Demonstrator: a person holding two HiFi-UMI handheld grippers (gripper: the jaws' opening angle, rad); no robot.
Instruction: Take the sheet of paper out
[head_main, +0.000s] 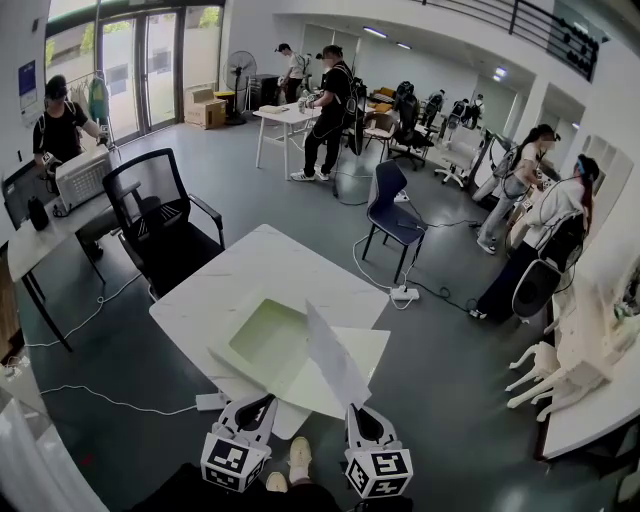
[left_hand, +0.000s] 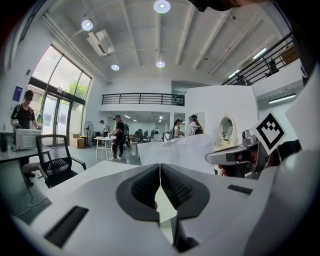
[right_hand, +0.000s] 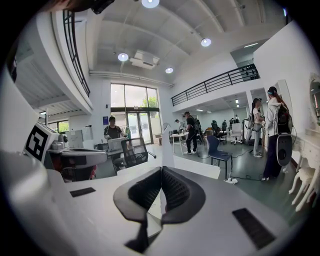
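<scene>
A pale green see-through folder (head_main: 268, 338) lies on the white table (head_main: 245, 265). My left gripper (head_main: 258, 405) is shut on the folder's near edge, and a strip of pale green shows below its closed jaws in the left gripper view. My right gripper (head_main: 357, 412) is shut on a white sheet of paper (head_main: 333, 355), which stands up and slants back to the left above the folder. In the right gripper view the sheet (right_hand: 164, 145) rises edge-on from between the closed jaws. From the left gripper view its flat face (left_hand: 175, 149) shows, with the right gripper (left_hand: 235, 156) beside it.
A black office chair (head_main: 165, 232) stands at the table's far left side and a blue chair (head_main: 394, 210) beyond its far corner. A power strip (head_main: 404, 293) and cables lie on the floor. Several people stand at tables further back. My shoes (head_main: 299, 457) show below the table edge.
</scene>
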